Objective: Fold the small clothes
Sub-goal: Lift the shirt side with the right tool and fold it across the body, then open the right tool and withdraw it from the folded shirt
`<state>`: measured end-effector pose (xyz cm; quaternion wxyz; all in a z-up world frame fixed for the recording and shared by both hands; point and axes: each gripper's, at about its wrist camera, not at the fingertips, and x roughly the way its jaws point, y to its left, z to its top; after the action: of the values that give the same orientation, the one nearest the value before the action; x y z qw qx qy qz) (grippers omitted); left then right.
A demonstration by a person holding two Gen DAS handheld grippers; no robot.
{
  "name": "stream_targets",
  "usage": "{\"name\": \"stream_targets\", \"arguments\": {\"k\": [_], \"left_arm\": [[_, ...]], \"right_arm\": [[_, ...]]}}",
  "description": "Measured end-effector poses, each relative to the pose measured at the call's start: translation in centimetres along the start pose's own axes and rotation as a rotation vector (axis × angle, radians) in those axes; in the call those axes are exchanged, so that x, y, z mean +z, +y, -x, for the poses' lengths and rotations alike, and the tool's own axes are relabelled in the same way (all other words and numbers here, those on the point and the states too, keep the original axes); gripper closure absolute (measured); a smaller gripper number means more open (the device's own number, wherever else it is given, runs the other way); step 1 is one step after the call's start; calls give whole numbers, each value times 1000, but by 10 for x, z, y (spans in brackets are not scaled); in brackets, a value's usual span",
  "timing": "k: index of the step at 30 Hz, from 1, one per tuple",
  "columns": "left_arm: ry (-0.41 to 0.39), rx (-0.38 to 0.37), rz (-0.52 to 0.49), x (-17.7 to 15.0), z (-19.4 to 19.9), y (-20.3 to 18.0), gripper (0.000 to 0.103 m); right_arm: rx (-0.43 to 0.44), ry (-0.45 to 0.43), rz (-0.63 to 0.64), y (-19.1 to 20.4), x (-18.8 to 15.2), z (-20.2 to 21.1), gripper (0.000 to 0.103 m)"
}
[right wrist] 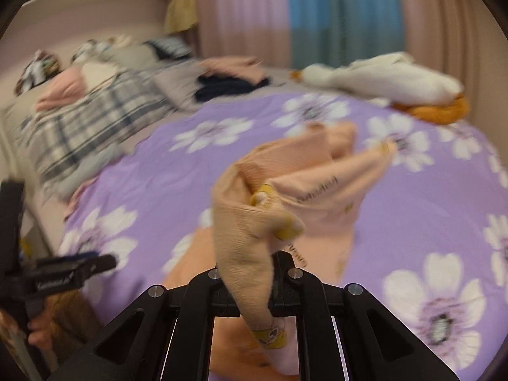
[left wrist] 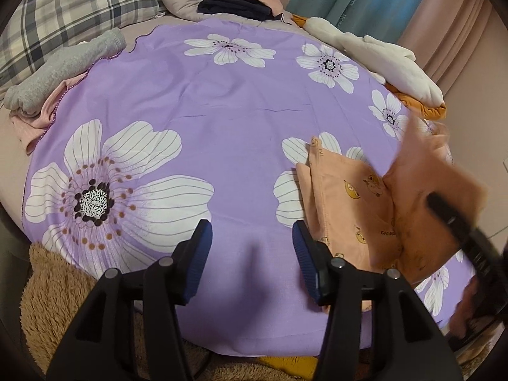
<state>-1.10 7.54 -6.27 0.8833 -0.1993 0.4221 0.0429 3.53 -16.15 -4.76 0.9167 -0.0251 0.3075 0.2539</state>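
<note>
A: Hanging from the right gripper (right wrist: 254, 289) is a peach garment (right wrist: 285, 190); its jaws are clamped on a fold of the knit, and the cloth drapes up and forward over the purple sheet (right wrist: 158, 190).

B: And the left gripper (left wrist: 250, 254)?

A: Jaws apart, nothing between the blue pads (left wrist: 203, 241). It points down at bare sheet near the front edge, with the garment's flat part just beside its right finger.

B: So part of the garment lies on the bed?

A: Yes. In the left wrist view the lower part lies flat on the sheet at the right, small yellow cartoon prints showing, while one blurred corner is lifted.

B: What else is on the bed?

A: A grey garment (left wrist: 63, 66) at the sheet's left edge, a dark pile (left wrist: 238, 6) at the far end with a pink one behind it, a white plush toy (left wrist: 381, 57) at the far right, a plaid pillow (left wrist: 73, 9) to the left.
</note>
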Motion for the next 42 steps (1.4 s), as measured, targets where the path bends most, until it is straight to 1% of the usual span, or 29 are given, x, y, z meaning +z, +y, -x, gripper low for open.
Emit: {"name": "stream_targets", "arguments": {"k": [1,5,7,10,15,20,21,22,23,24,25,26,30,34,38,42], "left_arm": [[1,0,0,0,0,0,51],[14,5,-5,-2,-3,-2,51],[24,3,-4,-3,-4,-1,51],[35,2,-1,-4,-6,0,51],[41,6,8,-4,-6,2,50],[18,-26,4,-3,-1,0,50],[18,-28,3,-3,-1,-1,50],[20,-27,3,-3,-1,-2,50],[22,-25,2,-3,-2,-2,50],[24,-23,0,-3,-2,-3,50],[27,-20,-1,-3,-3,-3,50],[30,-16,-2,-3,-4,-3,50],[37,-13,0,-2,-5,-4,50],[41,-14,0,-3,-5,-5,50],[49,-12,-7,-4,-6,-7,50],[58,-11,-13,-5,-7,-10,50]], "right_arm": [[29,32,7,5,-5,-8,92],[68,112,22,19,-21,-29,92],[74,163,20,24,-30,-43,92],[51,210,27,29,-41,-57,92],[48,222,16,27,-46,-60,92],[87,241,-29,18,-44,-56,91],[96,244,-36,18,-44,-56,90],[110,245,-47,17,-43,-53,84],[125,247,-56,16,-42,-50,73],[140,244,-61,16,-41,-46,66],[148,226,-62,16,-39,-38,50],[148,210,-61,15,-39,-33,43],[175,134,-73,11,-30,-8,43],[146,88,-100,1,-25,1,41],[77,117,-155,-14,-29,-15,40],[36,185,-136,-12,-41,-36,40]]}}
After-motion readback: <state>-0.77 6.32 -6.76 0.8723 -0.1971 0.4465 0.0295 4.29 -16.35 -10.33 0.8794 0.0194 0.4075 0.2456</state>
